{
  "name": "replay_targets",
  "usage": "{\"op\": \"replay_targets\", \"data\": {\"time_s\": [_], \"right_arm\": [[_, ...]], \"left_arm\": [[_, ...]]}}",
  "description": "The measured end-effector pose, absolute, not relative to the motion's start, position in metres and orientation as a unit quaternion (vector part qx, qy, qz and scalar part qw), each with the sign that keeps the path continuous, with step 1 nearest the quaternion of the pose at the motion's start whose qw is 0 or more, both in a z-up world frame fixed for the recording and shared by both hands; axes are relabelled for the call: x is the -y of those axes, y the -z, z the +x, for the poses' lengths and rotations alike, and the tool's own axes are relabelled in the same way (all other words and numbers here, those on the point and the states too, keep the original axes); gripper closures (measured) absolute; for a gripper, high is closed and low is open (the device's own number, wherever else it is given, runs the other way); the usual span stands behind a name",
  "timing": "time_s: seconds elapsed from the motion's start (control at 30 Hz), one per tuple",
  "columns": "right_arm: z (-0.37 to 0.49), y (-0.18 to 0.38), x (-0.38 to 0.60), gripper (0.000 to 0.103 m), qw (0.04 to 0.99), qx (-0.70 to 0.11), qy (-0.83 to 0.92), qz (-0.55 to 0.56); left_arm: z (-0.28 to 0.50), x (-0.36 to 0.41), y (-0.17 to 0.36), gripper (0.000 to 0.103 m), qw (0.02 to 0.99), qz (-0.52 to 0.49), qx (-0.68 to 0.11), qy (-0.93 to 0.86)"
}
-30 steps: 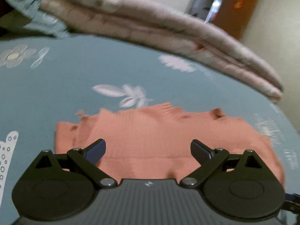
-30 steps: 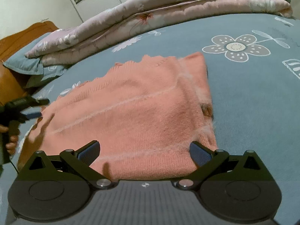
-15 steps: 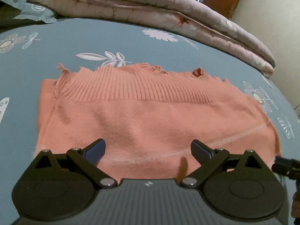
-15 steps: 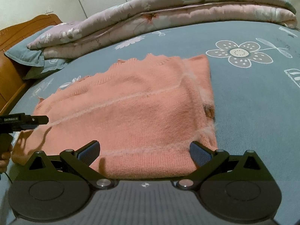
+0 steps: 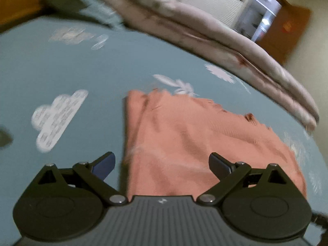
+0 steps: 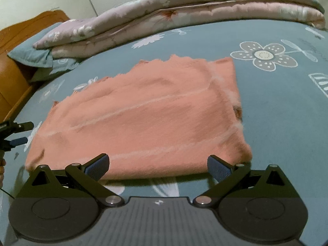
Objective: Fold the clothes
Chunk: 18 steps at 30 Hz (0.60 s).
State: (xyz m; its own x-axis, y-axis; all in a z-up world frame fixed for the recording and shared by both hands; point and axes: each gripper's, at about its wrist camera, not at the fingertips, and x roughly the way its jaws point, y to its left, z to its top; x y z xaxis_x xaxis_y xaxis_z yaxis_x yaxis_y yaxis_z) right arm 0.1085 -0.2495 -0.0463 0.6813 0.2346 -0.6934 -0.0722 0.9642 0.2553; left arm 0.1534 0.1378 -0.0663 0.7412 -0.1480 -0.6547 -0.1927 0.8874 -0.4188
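Both hand-held grippers, left [image 5: 161,165] and right [image 6: 157,167], now spread and empty, have backed off the salmon knit sweater [image 6: 141,114], leaving it folded flat on the bed [image 6: 276,106], ready for another fold

Fuzzy knit sweater [image 6: 143,119] on smooth printed cotton bedsheet [image 6: 276,106]; matt black plastic tongs [image 6: 157,167].

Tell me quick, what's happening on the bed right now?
Left gripper open, empty. Right gripper open, empty. Sweater flat on the bedsheet, partly folded. Nothing in the way.
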Motion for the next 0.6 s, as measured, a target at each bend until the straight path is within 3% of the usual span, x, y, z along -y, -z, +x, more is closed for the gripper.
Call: {"op": "replay_targets", "data": {"time_s": [0.3,0.6], "right_arm": [[0.097,0.039,0.2,0.0,0.911,-0.398,-0.108,0.002],[0.098,0.027,0.106,0.0,0.916,-0.334,-0.188,-0.115]], "left_arm": [[0.117,-0.163,0.078,0.006,0.889,-0.258,-0.379,-0.016],[0.087,-0.193,0.078,0.006,0.88,-0.258,-0.398,-0.024]]}}
